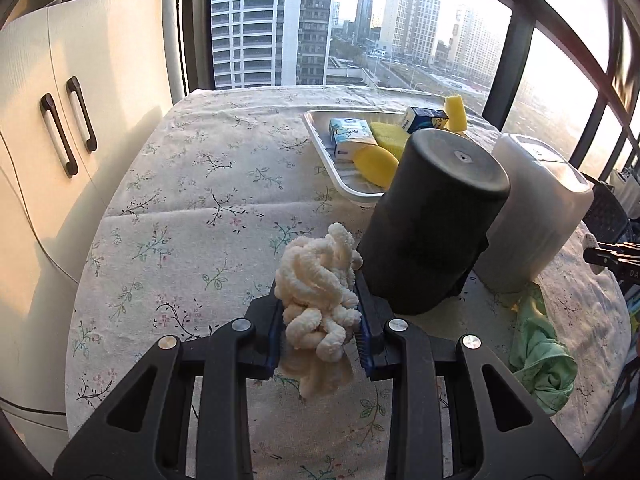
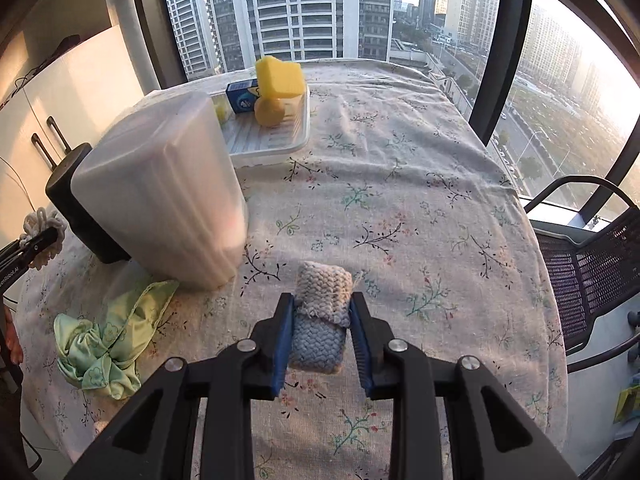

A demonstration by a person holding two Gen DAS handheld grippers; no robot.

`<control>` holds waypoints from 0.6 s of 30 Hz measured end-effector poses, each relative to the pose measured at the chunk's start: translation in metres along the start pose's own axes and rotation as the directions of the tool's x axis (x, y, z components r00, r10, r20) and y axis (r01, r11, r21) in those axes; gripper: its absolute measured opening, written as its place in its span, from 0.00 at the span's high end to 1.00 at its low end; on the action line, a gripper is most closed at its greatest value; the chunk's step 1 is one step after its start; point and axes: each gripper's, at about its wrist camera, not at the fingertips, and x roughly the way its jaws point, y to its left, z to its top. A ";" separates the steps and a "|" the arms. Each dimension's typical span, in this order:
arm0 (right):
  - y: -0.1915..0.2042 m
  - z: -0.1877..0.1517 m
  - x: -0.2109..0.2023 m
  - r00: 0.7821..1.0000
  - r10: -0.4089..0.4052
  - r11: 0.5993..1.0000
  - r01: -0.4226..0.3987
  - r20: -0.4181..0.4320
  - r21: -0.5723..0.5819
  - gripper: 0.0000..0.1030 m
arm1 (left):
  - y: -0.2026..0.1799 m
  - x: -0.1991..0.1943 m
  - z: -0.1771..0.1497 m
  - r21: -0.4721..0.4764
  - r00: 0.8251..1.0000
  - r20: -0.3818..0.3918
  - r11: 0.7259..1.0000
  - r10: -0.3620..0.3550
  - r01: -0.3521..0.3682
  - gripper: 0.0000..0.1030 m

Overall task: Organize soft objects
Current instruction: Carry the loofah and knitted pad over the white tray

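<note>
Fingers [image 1: 280, 320] of the left gripper [image 1: 320, 320] are pinched on a cream chenille bundle [image 1: 318, 280], held low centre of the left wrist view, just beside a black upturned bin [image 1: 432, 216]. Right gripper [image 2: 322, 332] pinches a knitted blue-and-grey cloth [image 2: 320, 320] at lower centre of the right wrist view, above the floral worktop [image 2: 400, 200].

Step in hand, by judgement: both soft items are grasped and in carriage, not yet deposited.

A green satin cloth [image 2: 108, 340] lies loose at lower left, near a translucent upturned bin [image 2: 168, 200]. A white tray [image 2: 272, 140], upper centre, already holds yellow sponges [image 2: 280, 76] and tissue packs.

Next move likely requires choosing a destination, probably the tray, clearing both bins en route, then spreading each pair of fingers only once the item rests down.
</note>
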 end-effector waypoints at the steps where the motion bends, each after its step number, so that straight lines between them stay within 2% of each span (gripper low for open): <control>1: -0.001 0.005 0.004 1.000 -0.003 1.000 0.003 -0.002 0.000 0.71 | 0.003 0.003 0.004 -0.004 1.000 0.000 1.000 0.007 -0.007 0.74; 14: -0.018 0.082 0.051 0.999 -0.046 0.999 0.045 -0.008 -0.014 0.71 | 0.029 0.053 0.057 -0.033 1.000 -0.005 0.999 0.021 -0.021 0.74; 18: -0.019 0.112 0.067 0.999 -0.034 0.999 0.034 -0.009 -0.021 0.71 | 0.031 0.073 0.080 -0.021 1.000 0.002 1.000 0.021 -0.021 0.74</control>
